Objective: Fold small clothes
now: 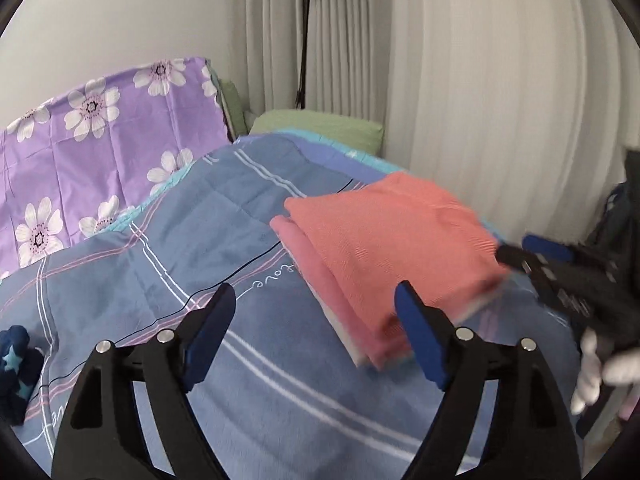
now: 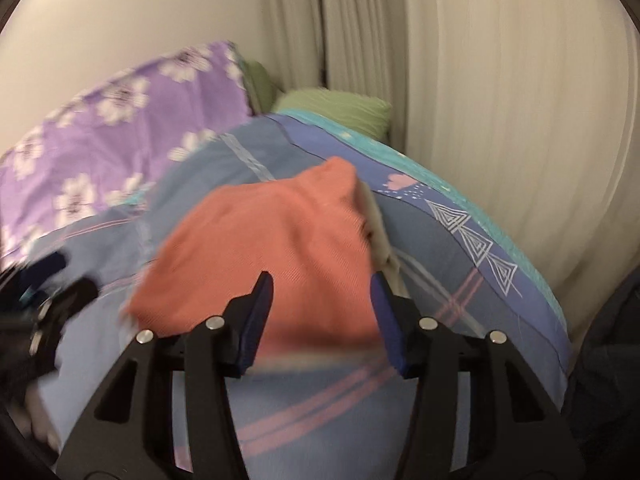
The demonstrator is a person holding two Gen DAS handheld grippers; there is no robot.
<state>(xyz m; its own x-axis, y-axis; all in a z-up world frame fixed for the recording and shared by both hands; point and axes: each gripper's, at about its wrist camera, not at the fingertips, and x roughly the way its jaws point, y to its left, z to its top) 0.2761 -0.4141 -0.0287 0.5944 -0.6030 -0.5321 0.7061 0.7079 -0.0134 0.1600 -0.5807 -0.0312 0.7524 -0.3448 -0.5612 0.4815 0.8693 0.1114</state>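
1. A coral-pink garment (image 1: 392, 240) lies folded flat on the blue checked bedcover (image 1: 200, 240), topping a small stack. A paler pink layer and a whitish one peek out along the stack's left and near edges. The stack sits toward the right side of the bed, near the curtain (image 1: 500, 100).

2. The left gripper (image 1: 316, 320) is released: its jaws stand wide apart over bare bedcover, with nothing between them. Its right finger sits just before the stack's near corner; I cannot tell whether it touches the cloth.

3. The right gripper (image 2: 322, 304) is also released. In the right wrist view the folded garment (image 2: 272, 240) shows between and beyond its blue pads (image 2: 256, 320), but neither pad presses on it. The picture is blurred, so the exact gap is unclear. The left wrist view shows this gripper at the stack's right edge, held in a white-gloved hand (image 1: 596, 364).

4. My reading: the fold on this piece is done and laid on the stack, so the step in hand is letting go and clearing away.

5. A dark blue, star-patterned bundle (image 1: 16, 364) lies at the bed's left edge. It may be the next piece, though that is a guess.

6. The next move calls for fetching an unfolded piece without dragging the finished stack, then spreading it on the bare bedcover beside the stack.
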